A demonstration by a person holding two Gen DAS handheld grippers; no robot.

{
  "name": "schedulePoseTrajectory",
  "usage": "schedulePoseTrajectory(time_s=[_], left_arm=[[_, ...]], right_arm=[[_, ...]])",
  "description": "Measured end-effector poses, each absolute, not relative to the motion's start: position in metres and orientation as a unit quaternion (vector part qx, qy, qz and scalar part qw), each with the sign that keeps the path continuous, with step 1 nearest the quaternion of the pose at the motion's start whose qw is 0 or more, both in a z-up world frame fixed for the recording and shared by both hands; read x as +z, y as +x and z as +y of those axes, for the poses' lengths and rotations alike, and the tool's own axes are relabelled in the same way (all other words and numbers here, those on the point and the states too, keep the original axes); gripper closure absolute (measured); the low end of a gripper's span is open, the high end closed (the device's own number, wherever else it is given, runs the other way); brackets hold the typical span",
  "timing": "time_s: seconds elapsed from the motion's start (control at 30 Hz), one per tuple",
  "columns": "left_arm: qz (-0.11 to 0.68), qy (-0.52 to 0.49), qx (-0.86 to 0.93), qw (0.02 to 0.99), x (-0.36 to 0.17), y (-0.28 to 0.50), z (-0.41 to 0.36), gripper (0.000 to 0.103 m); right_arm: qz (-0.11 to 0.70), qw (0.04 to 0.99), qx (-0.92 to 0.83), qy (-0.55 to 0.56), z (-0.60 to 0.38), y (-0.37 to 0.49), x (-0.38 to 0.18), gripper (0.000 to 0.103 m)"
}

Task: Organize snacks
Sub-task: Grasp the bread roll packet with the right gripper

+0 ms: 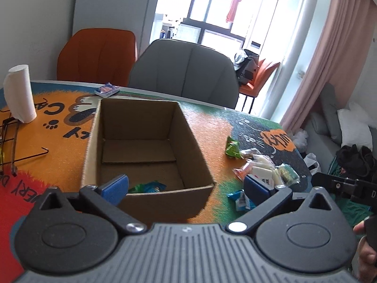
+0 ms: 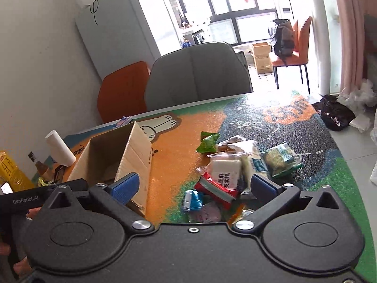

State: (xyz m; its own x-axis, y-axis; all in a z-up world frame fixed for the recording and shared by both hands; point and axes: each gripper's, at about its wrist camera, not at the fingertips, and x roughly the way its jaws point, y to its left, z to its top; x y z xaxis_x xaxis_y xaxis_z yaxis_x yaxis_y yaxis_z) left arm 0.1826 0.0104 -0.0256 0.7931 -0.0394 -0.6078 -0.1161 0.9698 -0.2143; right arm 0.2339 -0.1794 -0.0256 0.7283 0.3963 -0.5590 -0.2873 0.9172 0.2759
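Right wrist view looks straight onto the snack pile (image 2: pixel 238 165), a loose heap of small packets on the near right part of the worktop (image 2: pixel 183 146): a white block-shaped pack with black lettering (image 2: pixel 226 171), a red-edged packet (image 2: pixel 215 188) under its near edge, a blue-and-white packet (image 2: pixel 192 199) on the near left, a green packet (image 2: pixel 207 142) apart at the far side and a clear bag of pale green pieces (image 2: pixel 281 158) to the right. They lie overlapping and unsorted, which suggests most of the work remains. The right gripper (image 2: pixel 200 188) hangs just above the near edge of the heap with its blue-padded fingers (image 2: pixel 124 187) spread to their widest and nothing between them, a stance that fits lining up on the next packet.

Left of the pile stands the open cardboard box (image 1: pixel 146 141), flaps out of the way, evidently the collecting place. In the left wrist view a green-and-blue packet (image 1: pixel 148 187) already lies in its near corner. The left gripper (image 1: pixel 186 188) sits at the box's near wall, fingers (image 1: pixel 115 187) likewise wide apart and empty, as befits a hand done with a drop.

Beyond the box are a paper roll (image 1: pixel 20 93), a small blue pack (image 1: pixel 107 89) at the far edge, and a grey chair (image 1: pixel 186 73) beside an orange chair (image 1: pixel 96 54).
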Motion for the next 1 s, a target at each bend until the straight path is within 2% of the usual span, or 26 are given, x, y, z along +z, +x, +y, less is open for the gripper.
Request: schedulePoseTrajectory(time_s=[0.2, 0.47, 0.67, 0.8, 0.9, 1.0], left_arm=[[0.328, -0.117, -0.012, 0.937, -0.031, 0.182, -0.017, 0.000], [0.332, -0.124, -0.040, 0.934, -0.045, 0.188, -0.044, 0.001], [0.342, -0.122, -0.051, 0.930, -0.060, 0.196, -0.062, 0.003], [0.347, -0.124, -0.055, 0.928, -0.069, 0.203, -0.069, 0.008], [0.358, -0.126, -0.058, 0.923, -0.078, 0.210, -0.073, 0.012], [0.370, -0.131, -0.056, 0.918, -0.088, 0.216, -0.074, 0.021]], right_arm=[[0.312, 0.931, 0.177, 0.073, -0.196, 0.226, -0.031, 0.002], [0.334, 0.924, 0.171, 0.077, -0.219, 0.228, -0.053, 0.024], [0.349, 0.919, 0.168, 0.079, -0.233, 0.232, -0.068, 0.030], [0.363, 0.914, 0.171, 0.069, -0.235, 0.238, -0.079, 0.036], [0.373, 0.909, 0.176, 0.064, -0.234, 0.244, -0.089, 0.036], [0.380, 0.906, 0.177, 0.054, -0.231, 0.251, -0.099, 0.036]])
